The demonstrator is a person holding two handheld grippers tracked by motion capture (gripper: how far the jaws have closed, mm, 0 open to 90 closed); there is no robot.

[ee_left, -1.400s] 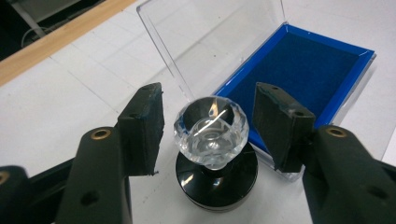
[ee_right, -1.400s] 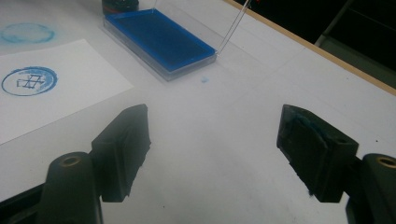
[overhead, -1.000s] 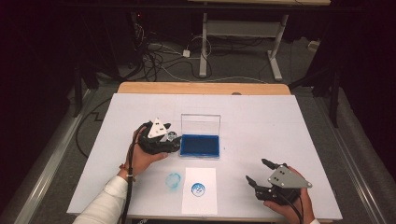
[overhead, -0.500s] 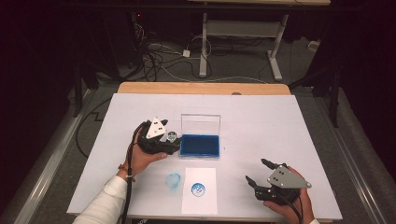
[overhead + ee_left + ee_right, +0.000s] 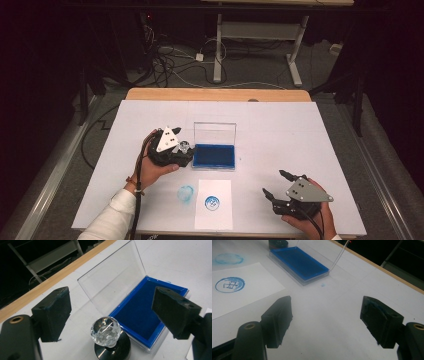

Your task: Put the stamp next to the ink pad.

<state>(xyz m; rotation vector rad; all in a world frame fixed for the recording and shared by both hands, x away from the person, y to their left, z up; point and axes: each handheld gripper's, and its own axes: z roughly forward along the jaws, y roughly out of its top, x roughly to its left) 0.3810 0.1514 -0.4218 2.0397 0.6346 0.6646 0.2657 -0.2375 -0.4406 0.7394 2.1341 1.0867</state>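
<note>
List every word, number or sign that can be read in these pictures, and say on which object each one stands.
There are no readable words or numbers.
Round blue stamp print on the white sheet of paper: a ring around a crossed-lines sign, too blurred to read.
Smudged blue ring printed directly on the table: nothing legible inside.
Stamp and blue ink pad: no label visible.

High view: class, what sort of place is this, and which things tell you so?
Probably a lab or workshop set up for recorded bench work. A white-topped table stands on a grey floor with loose cables behind, dark surroundings, and a stamp beside an open ink pad case.
</note>
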